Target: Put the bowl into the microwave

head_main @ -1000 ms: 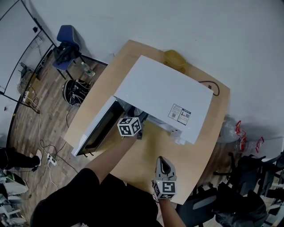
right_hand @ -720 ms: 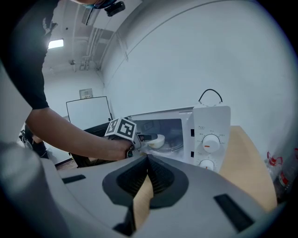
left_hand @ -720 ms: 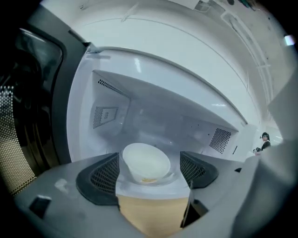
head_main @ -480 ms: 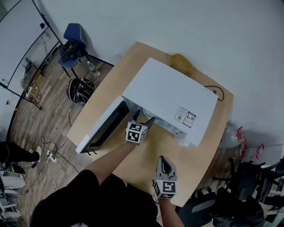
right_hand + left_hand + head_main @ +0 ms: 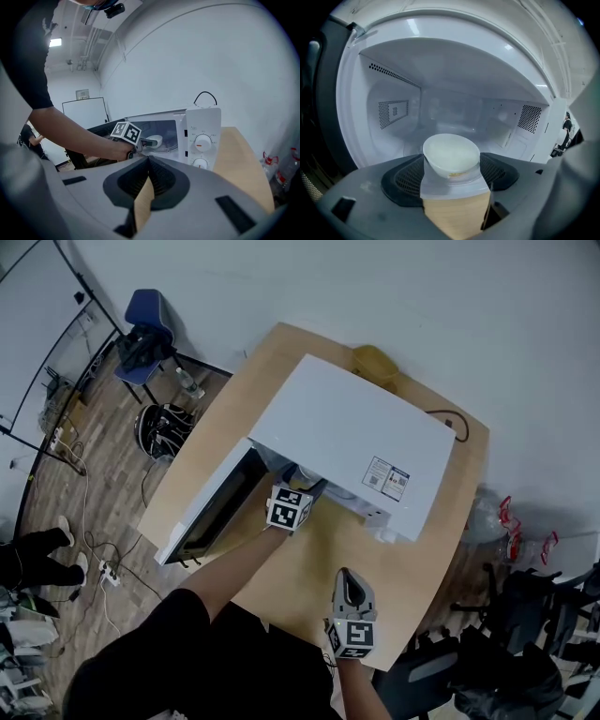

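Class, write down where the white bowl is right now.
In the left gripper view, the bowl is gripped, tilted, between the jaws of the left gripper, at the mouth of the open microwave.

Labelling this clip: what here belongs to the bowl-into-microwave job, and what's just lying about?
Job: bowl, held by the left tongs; microwave, door open.
Lying about: yellow object behind the microwave; blue chair; right tongs, idle and shut.

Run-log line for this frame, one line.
left gripper: holds white bowl, tilted, inside microwave | right gripper: jaws together, empty | door: open
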{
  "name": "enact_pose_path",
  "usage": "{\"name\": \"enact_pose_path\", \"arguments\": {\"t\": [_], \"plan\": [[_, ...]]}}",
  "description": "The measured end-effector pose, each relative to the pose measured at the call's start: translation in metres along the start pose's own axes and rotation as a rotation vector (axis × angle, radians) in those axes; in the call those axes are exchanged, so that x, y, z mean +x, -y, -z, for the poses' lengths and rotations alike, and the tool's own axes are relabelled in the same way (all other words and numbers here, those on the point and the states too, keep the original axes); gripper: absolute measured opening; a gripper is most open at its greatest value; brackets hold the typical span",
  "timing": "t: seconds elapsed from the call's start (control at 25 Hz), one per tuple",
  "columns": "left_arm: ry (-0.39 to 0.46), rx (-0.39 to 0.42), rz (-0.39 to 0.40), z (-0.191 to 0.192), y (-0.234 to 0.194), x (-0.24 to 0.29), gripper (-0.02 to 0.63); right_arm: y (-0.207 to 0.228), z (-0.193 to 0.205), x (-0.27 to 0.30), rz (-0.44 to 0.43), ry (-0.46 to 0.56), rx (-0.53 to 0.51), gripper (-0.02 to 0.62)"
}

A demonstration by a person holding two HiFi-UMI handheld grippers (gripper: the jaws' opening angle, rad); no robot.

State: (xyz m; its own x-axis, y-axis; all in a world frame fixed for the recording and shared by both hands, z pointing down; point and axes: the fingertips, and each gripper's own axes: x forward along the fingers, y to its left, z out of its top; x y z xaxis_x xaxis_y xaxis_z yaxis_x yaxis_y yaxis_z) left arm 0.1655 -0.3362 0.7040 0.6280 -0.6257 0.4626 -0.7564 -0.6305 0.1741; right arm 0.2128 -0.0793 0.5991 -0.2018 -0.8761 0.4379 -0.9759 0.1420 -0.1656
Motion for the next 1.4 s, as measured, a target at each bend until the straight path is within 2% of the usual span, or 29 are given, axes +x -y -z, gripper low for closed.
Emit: {"name": "enact_pose_path", "arguments": {"t": [0.2,0.48,0.72,0.92,1.2,1.4], "plan": [[-0.004,-0.004,0.005,-0.005,0.005,0.012,0.374,0.004,0.002,-0.003,0.016,-0.003,0.017,0.06],[-0.005,-0.073,-0.001,-0.01,0.007,0.025,0.375,0.008,-0.006,-0.002,0.018,0.013,0.041,0.06],[0.044,-0.079,0.011,-0.019,0.007,0.041,0.376,0.032,-0.016,-0.004,0.099,0.044,0.065,0.06],[0.055,-0.121,0.027,-0.018,0.008,0.047,0.376,0.027,-0.013,-0.016,0.121,0.032,0.052,0.06],[0.085,-0.099,0.047,-0.015,0.006,0.014,0.376,0.008,0.007,-0.033,0.153,0.016,0.058,0.06],[0.077,-0.05,0.058,-0.009,0.006,-0.046,0.376,-0.019,0.003,-0.051,0.182,0.055,0.053,0.06]]}}
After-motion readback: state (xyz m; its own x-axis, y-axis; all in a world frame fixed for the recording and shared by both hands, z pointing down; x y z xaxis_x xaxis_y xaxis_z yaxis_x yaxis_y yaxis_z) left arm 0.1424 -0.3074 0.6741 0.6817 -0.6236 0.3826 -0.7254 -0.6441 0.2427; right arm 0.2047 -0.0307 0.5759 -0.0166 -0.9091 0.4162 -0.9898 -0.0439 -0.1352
